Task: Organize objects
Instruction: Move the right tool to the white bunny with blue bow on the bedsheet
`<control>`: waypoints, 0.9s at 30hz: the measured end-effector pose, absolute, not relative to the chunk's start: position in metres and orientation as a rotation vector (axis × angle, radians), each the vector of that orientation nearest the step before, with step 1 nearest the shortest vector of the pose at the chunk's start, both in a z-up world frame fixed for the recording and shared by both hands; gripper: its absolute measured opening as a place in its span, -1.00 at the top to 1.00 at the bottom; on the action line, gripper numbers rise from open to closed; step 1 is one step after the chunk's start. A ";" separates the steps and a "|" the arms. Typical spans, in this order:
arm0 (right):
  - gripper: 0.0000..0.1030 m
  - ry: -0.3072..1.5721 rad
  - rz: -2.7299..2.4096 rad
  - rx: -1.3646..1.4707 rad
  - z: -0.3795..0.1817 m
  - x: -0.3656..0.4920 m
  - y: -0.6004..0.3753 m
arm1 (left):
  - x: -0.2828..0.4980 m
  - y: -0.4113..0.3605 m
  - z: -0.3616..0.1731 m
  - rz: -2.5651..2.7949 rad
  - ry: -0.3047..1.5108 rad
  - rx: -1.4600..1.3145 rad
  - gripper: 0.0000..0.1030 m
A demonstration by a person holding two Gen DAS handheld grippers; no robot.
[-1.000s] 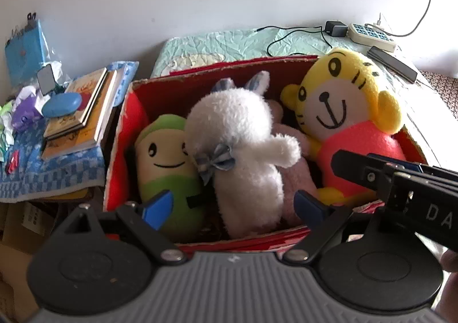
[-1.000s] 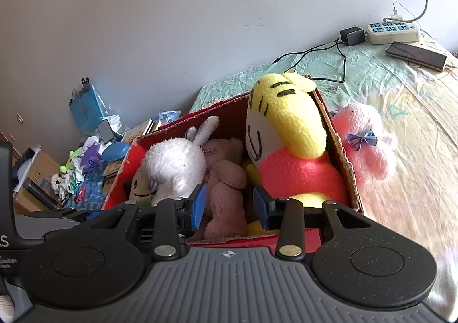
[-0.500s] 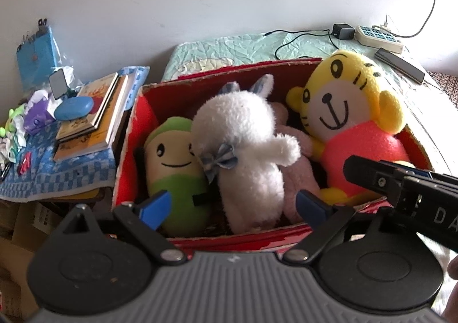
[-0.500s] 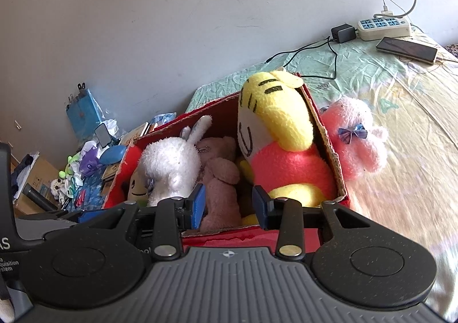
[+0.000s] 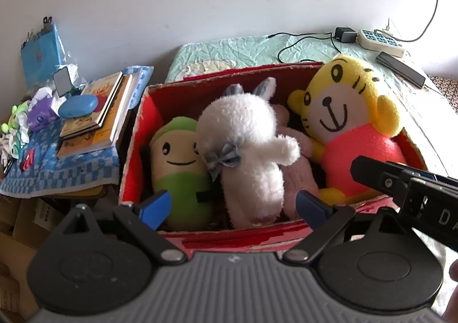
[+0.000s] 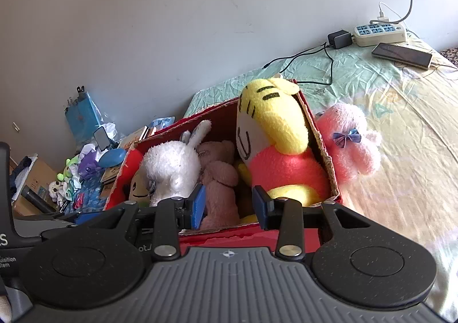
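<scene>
A red cardboard box (image 5: 229, 74) on the bed holds a green-and-beige plush (image 5: 177, 157), a white bunny (image 5: 246, 134), a brownish-pink bear (image 5: 297, 168) and a yellow tiger (image 5: 343, 105). My left gripper (image 5: 233, 205) hangs wide open over the box's near wall, holding nothing. My right gripper (image 6: 229, 205) is open with a narrower gap in front of the bear (image 6: 220, 177), not touching it; its body shows in the left wrist view (image 5: 400, 182). A pink plush with a blue bow (image 6: 352, 142) leans against the outside of the box's right wall (image 6: 320, 145).
Left of the box a low table with a blue checked cloth (image 5: 57, 168) carries stacked books (image 5: 97, 116), a blue case (image 5: 78, 105) and small toys. A power strip (image 6: 377, 32), charger cables and a phone (image 6: 402, 55) lie at the bed's far end by the wall.
Both grippers have drawn back and up a little from the box, which now looks smaller. Their openings are unchanged and the toys have not moved.
</scene>
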State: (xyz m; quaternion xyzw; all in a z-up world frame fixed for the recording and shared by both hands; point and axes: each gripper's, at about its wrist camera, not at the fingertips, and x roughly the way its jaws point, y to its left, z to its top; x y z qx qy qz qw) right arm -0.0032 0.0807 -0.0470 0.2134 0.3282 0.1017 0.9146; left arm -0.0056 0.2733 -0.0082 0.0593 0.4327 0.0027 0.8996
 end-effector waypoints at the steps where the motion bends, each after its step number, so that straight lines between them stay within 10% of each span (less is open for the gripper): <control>1: 0.23 0.673 0.208 0.435 -0.045 -0.005 0.082 | -0.006 0.273 -0.007 0.006 0.896 0.123 -0.83; 27: 0.23 0.663 0.034 0.393 -0.027 -0.050 0.055 | -0.033 0.215 -0.011 -0.159 1.028 0.161 -0.84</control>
